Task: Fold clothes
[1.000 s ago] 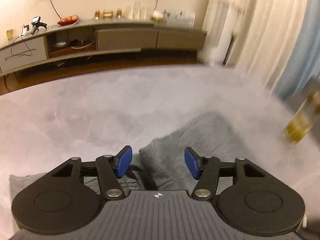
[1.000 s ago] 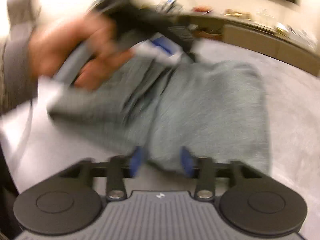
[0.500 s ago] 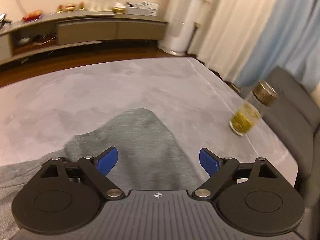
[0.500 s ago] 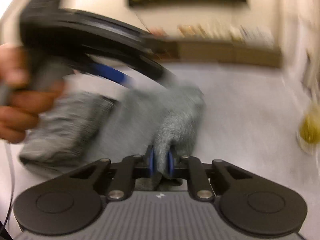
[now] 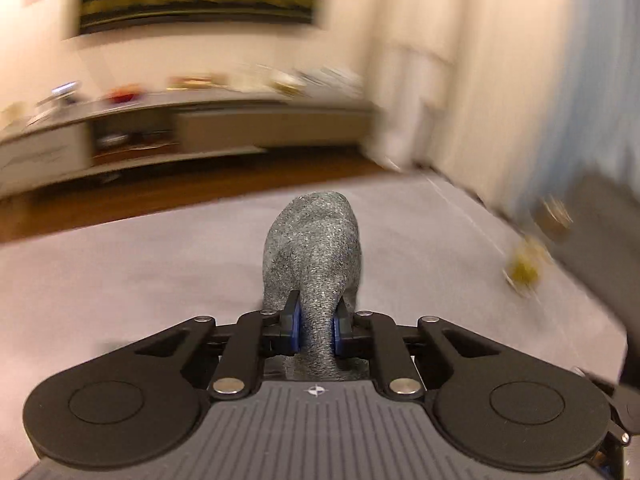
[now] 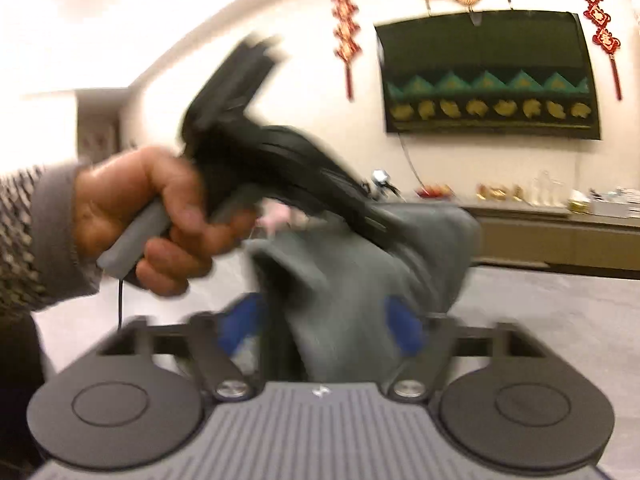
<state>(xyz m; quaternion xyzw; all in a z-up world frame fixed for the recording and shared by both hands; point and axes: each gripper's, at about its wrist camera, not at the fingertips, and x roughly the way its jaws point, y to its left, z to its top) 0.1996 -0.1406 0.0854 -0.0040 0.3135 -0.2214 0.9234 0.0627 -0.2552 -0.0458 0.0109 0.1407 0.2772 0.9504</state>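
1. Your left gripper (image 5: 316, 328) is clamped on a bunched ridge of the grey garment (image 5: 314, 256), blue pads (image 5: 295, 326) pressing the cloth from both sides, and the pinched fabric stands up ahead of the fingers, above the pale grey table (image 5: 120, 264).

2. Your right gripper (image 6: 320, 324) has its fingers wide apart. The garment (image 6: 352, 280) hangs between them, but the pads (image 6: 400, 326) do not appear to press on it. Motion blur leaves that reading less than certain.

3. In the right wrist view your left hand (image 6: 148, 220) grips the other tool's handle, with the garment draped below its nose, raised off the table.

4. Progress, as a judgement: the fold is not finished. The garment is lifted and crumpled rather than lying flat and squared, so laying it down, folding it over and smoothing it all seem left to do.

5. Against the earlier frames: your left jaws, standing wide over cloth lying on the table half a second ago, have just closed on that cloth. Your right jaws, then pinched tight on a fold, have just opened and let it go.

6. The garment lay spread on the table a second ago and is now gathered up. A jar with yellow contents (image 5: 524, 268) sits near the table's far right edge.
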